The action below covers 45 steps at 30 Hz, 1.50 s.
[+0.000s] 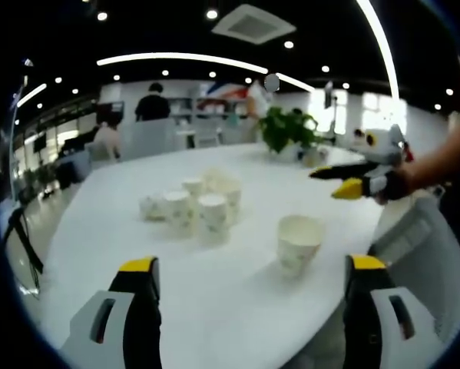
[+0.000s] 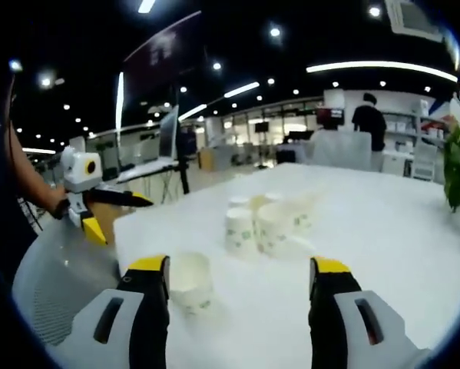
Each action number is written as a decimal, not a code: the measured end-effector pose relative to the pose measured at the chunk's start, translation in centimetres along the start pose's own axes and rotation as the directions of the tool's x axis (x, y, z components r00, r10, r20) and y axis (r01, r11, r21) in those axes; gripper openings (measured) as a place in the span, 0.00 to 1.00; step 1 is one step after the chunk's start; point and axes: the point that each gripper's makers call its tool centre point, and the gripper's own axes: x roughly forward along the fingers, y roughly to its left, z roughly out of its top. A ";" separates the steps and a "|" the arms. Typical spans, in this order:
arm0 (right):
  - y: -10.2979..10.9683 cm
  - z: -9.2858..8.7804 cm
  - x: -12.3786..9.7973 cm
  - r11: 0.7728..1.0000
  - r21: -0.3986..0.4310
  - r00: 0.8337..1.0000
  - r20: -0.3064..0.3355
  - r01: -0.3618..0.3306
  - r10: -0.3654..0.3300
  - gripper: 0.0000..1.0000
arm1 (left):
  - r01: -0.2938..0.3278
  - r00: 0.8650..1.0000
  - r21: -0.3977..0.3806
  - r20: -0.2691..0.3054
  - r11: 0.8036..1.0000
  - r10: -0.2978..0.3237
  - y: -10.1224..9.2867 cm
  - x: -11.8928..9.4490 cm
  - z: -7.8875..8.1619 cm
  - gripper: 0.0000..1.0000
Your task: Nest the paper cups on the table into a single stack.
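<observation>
Several white paper cups (image 1: 197, 206) stand close together in the middle of the white table (image 1: 237, 307); one at the group's left edge seems to lie on its side. A single cup (image 1: 297, 243) stands upright apart from them, nearer the table edge. My left gripper (image 1: 251, 266) is open above the near table edge, short of all the cups. In the left gripper view my right gripper (image 1: 334, 179) hovers open at the right. The right gripper view shows the single cup (image 2: 191, 283) beside my open right gripper (image 2: 239, 266), the cluster (image 2: 264, 221) beyond, and my left gripper (image 2: 120, 217) open at the left.
A potted plant (image 1: 287, 127) stands on the far side of the table (image 2: 383, 231). A grey chair (image 1: 423, 247) sits at the table edge by the single cup. People, desks and screens fill the room behind.
</observation>
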 end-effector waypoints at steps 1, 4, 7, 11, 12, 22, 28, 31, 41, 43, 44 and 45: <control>-0.1 -0.1 -0.3 1.000 0.008 1.000 0.003 0.010 -0.010 0.72 | -0.001 1.000 -0.001 0.002 1.000 0.001 0.0 0.0 0.0 0.99; -0.3 -0.5 -1.2 0.999 0.038 0.999 0.005 0.034 -0.034 0.73 | -0.006 1.000 -0.012 0.004 1.000 0.006 0.2 -0.1 0.1 0.99; -0.1 -0.8 -1.7 0.998 0.045 0.999 0.010 0.050 -0.050 0.77 | -0.009 1.000 -0.024 0.001 1.000 0.009 0.2 -0.1 0.0 0.99; -0.5 -0.1 -2.0 0.997 0.021 0.996 0.035 0.076 -0.076 0.85 | -0.009 1.000 -0.029 0.005 1.000 0.009 0.2 -0.1 0.1 0.99; -0.6 0.2 -2.0 0.996 0.018 0.996 0.046 0.082 -0.083 0.87 | -0.010 1.000 -0.028 0.005 1.000 0.010 0.2 -0.1 0.1 0.99; -0.9 0.3 -2.1 0.994 -0.012 0.993 0.053 0.107 -0.106 1.00 | -0.021 0.999 -0.042 0.028 0.999 0.022 0.4 -0.3 0.6 0.99; -0.5 0.0 -2.2 0.993 -0.048 0.994 0.032 0.110 -0.108 1.00 | -0.038 0.999 -0.049 0.037 0.998 0.040 0.8 -0.5 0.8 0.99; -0.5 0.0 -2.2 0.992 -0.058 0.993 0.033 0.112 -0.110 1.00 | -0.032 0.998 -0.036 0.057 0.999 0.034 0.6 -0.5 1.1 0.99; -0.1 -0.5 -2.2 0.993 -0.057 0.995 0.018 0.104 -0.103 1.00 | -0.038 0.998 -0.041 0.047 0.998 0.040 0.8 -0.5 0.9 0.99; -0.1 -0.4 -2.2 0.993 -0.055 0.995 0.020 0.102 -0.101 1.00 | -0.037 0.998 -0.038 0.043 0.999 0.038 0.8 -0.4 0.8 0.99; -0.1 -0.4 -2.3 0.993 -0.053 0.995 0.022 0.103 -0.102 1.00 | -0.034 0.999 -0.038 0.039 0.999 0.036 0.7 -0.4 0.7 0.99; -0.2 -0.4 -2.3 0.993 -0.049 0.994 0.024 0.105 -0.104 1.00 | -0.032 0.999 -0.038 0.035 0.999 0.033 0.7 -0.4 0.7 0.99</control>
